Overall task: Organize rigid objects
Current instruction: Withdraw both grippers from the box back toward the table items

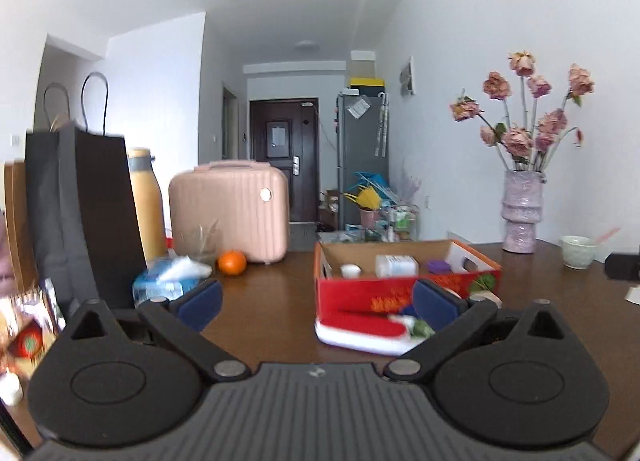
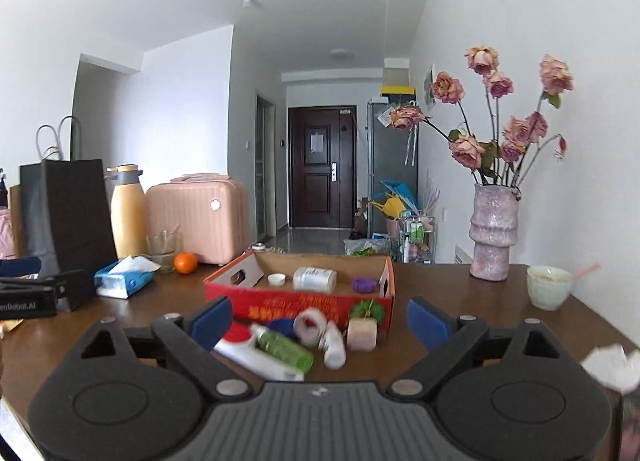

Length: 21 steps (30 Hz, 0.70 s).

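Brown wooden worktop fills the foreground of a white-walled room; a dark door stands at the far end of the hallway.

Left claw: released, blue pads spread wide, nothing between them. Right claw: released, pads spread wide, nothing gripped.

Red cardboard box sits open-topped near the worktop centre, at 12 o'clock from the right claw. Inside it, in the right wrist view:
- white cap at the left;
- clear jar lying on its side in the middle;
- purple object at the right.

Loose items lie on the worktop just in front of the box, between the box and the right claw:
- green bottle, lying on its side on a red-and-white flat carton;
- small white bottle, lying down;
- tape roll;
- pale cylinder with a green top, touching the box front.

In the left wrist view the box lies at 1 o'clock, with the carton just before it; both are motion-blurred.

Other items, right wrist view:
- tissue pack, orange and drinking glass at 10 o'clock;
- pink case, yellow flask and black paper bag behind them;
- pink vase of dried roses at 2 o'clock;
- pale bowl with a spoon beside the vase.
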{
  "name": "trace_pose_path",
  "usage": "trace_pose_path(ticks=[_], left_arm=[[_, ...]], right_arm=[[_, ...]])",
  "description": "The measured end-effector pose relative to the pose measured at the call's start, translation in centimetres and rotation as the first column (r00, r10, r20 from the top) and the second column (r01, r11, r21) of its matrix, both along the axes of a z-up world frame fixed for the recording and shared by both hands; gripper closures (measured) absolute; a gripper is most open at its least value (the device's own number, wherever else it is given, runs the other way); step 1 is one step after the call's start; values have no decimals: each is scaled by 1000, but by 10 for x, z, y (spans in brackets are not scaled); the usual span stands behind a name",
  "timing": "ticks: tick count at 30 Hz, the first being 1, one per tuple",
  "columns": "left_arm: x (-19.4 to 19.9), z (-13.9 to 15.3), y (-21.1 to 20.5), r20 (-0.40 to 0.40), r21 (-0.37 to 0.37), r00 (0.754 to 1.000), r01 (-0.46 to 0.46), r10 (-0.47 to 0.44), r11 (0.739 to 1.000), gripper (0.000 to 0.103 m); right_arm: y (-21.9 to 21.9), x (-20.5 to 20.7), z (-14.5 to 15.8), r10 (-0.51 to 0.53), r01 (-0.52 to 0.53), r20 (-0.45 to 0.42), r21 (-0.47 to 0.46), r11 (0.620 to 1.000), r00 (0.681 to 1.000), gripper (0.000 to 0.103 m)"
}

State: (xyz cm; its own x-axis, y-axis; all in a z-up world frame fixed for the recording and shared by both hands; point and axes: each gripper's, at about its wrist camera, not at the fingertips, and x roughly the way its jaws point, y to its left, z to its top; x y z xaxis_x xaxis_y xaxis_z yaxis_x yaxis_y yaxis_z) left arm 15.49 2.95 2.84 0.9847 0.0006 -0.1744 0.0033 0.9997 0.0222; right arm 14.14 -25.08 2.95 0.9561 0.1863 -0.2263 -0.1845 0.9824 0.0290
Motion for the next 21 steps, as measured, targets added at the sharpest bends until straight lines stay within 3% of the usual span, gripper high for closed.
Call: trace_pose_path(ticks=[3,6,11,15,18,21], left_arm=[[-18,-11,9,3,17,1000,20,-20,1000,0],[-18,-16,13,-12,41,1000,-6,7,999,0],[-8,-21,20,-30,9,1000,-3,3,1000,0],[15,-21,16,-97,-6,995,15,-15,1000,0],[36,-21,14,-108,-48,991,77,-82,996,0],[87,-24,0,-233,-49,964,123,-131,991,0]], right_arm=[[6,-12,-15,52,-52,-11,-18,998,999,9],[11,-8,-21,32,-33,-26,-30,999,999,9],[14,9,-27,31,-32,-51,-8,999,998,9],[14,30,-29,-3,3,-93,-3,1000,996,9],[9,52,-30,-14,15,-125,8,1000,992,10],[0,86,-38,-25,33,-181,42,999,983,15]])
